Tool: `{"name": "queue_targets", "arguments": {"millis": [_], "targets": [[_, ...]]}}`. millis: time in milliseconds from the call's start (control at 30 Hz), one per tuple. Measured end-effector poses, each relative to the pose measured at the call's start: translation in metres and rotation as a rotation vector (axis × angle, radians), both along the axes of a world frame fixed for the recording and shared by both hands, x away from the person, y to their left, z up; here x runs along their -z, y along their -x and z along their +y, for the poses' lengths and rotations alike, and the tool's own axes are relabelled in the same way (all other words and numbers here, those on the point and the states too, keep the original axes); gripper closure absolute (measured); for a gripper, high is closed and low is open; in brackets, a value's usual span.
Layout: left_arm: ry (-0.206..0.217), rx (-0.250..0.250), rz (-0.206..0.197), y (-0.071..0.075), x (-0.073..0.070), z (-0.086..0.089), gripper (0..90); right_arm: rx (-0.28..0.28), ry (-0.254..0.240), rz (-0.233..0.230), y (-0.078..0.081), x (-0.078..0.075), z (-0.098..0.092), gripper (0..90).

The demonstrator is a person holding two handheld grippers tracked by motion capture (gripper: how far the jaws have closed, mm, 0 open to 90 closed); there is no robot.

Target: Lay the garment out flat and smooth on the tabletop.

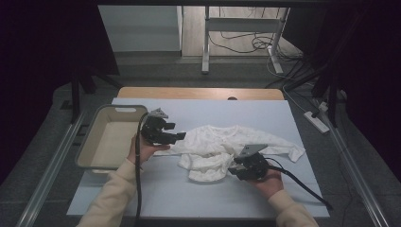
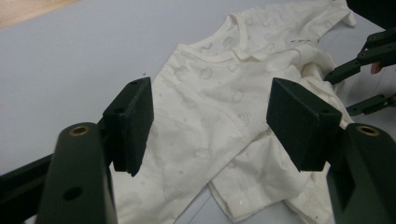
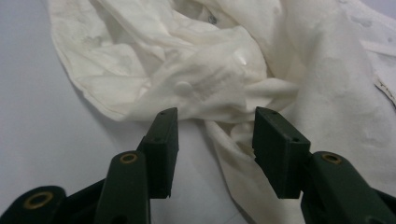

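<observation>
White garment [image 1: 222,146] crumpled mid-table on the blue mat [image 1: 189,198], the high view adding the grey bin [image 1: 109,137] at your left, your left gripper [image 2: 210,123] wide above the shirt body, your right gripper [image 3: 215,140] low and level, jaws partly open around a twisted fold, not pinching.

This looks like a lab or test room rigged for recording, not a home; a wooden table [image 1: 198,92] topped with a pale blue-grey mat [image 1: 189,189] stands on a grey carpeted floor [image 1: 42,156]; black curtains [image 1: 42,42] close off both sides; loose black cables [image 1: 255,42] trail across the floor beyond, near the white metal legs of a desk frame [image 1: 206,42]; a white power strip [image 1: 318,121] lies at the right; metal rails [image 1: 47,175] flank the table.
</observation>
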State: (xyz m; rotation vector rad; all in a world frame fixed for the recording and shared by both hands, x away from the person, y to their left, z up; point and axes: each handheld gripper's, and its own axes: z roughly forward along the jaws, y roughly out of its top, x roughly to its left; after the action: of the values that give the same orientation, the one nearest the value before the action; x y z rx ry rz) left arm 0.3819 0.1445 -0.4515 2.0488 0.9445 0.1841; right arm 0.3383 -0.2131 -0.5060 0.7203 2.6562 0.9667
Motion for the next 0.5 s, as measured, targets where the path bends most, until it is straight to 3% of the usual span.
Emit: {"name": "queue_targets", "arguments": {"millis": [300, 500], "targets": [[-0.001, -0.004, -0.004, 0.0003, 0.0000, -0.0006, 32.6, 0.019, 0.071, -0.006, -0.0031, 0.0077, 0.0023, 66.2], [-0.003, -0.003, -0.007, 0.0012, -0.0005, -0.0014, 32.6, 0.033, 0.075, -0.012, -0.0045, 0.0075, 0.0016, 79.0]]}}
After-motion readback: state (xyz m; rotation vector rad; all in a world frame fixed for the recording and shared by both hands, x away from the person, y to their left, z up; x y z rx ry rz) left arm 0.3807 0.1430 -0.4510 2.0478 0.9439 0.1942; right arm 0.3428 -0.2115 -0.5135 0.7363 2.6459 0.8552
